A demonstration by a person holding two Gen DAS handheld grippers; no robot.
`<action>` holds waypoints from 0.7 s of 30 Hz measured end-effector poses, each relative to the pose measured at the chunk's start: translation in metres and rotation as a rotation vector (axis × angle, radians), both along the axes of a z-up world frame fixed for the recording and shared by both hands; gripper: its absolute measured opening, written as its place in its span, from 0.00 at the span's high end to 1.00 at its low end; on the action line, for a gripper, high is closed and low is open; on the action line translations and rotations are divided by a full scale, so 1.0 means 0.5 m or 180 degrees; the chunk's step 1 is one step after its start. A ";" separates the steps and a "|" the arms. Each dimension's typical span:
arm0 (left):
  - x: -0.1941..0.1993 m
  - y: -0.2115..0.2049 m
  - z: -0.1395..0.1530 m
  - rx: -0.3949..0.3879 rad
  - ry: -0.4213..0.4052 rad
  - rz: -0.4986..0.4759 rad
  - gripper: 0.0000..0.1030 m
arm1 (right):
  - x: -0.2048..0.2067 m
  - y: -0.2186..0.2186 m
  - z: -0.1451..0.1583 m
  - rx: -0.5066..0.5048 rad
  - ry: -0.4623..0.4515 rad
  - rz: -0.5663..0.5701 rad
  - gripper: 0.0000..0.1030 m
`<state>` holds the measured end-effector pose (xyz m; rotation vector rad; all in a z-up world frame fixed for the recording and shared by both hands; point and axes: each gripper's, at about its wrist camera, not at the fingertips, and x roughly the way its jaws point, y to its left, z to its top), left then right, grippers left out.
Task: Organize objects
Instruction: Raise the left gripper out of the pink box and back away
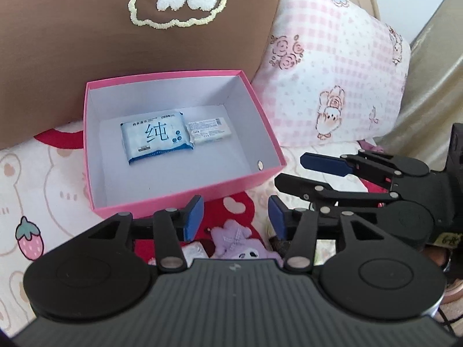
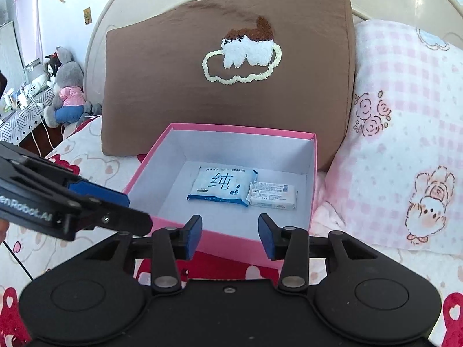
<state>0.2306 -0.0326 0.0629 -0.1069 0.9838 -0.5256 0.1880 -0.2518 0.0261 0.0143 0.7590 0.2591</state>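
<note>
Pink cardboard forms the open box (image 2: 225, 240), a shallow rectangular container with matte pink outer walls, a plain white lining and a small round metal stud near one front corner. It rests on the bed (image 2: 95, 162), pushed up against a brown pillow (image 2: 179, 86).

Two soft plastic packs lie flat on the box floor, side by side and touching. The larger is a wet-wipes pack (image 2: 222, 185), glossy white and pale blue with a darker blue crimped edge and a large blue character printed on its face. Just beside it is a smaller white pack (image 2: 274, 196), oblong, covered in fine print with a thin blue band along one side. The rest of the floor is bare white card.

The brown pillow is smooth woven cloth carrying a tufted, fluffy white-and-brown motif ringed by a cream looped outline. Next to it lies a pink checked pillow (image 2: 405, 121), soft cotton printed with roses and little cartoon figures. The bed sheet is cream with bear outlines, red patches and a strawberry. A small lilac plush toy (image 1: 234, 240) lies on the sheet in front of the box, seen beneath the left tool.

The left tool (image 1: 235, 219) hangs before the box's near wall, its blue-padded fingers parted with nothing between them. The right tool (image 2: 230, 234) hangs over the box's front edge, likewise parted and holding nothing.
</note>
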 end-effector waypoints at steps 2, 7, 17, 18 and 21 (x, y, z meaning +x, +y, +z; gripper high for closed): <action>-0.016 0.000 0.005 0.0067 -0.0045 0.0004 0.50 | -0.011 0.000 0.005 -0.0001 0.0010 0.0012 0.52; -0.047 0.016 0.025 0.0159 -0.0114 0.0035 0.46 | -0.045 0.008 0.024 -0.0133 -0.0004 0.0107 0.35; -0.093 0.059 0.043 0.0267 -0.0071 0.0020 0.44 | -0.105 0.017 0.038 -0.0028 0.0062 0.0156 0.26; -0.099 0.063 0.044 0.0260 -0.0070 0.0022 0.43 | -0.110 0.020 0.038 -0.0033 0.0060 0.0162 0.25; -0.116 0.076 0.046 0.0234 -0.0070 0.0048 0.38 | -0.121 0.031 0.035 -0.0047 0.0077 0.0192 0.12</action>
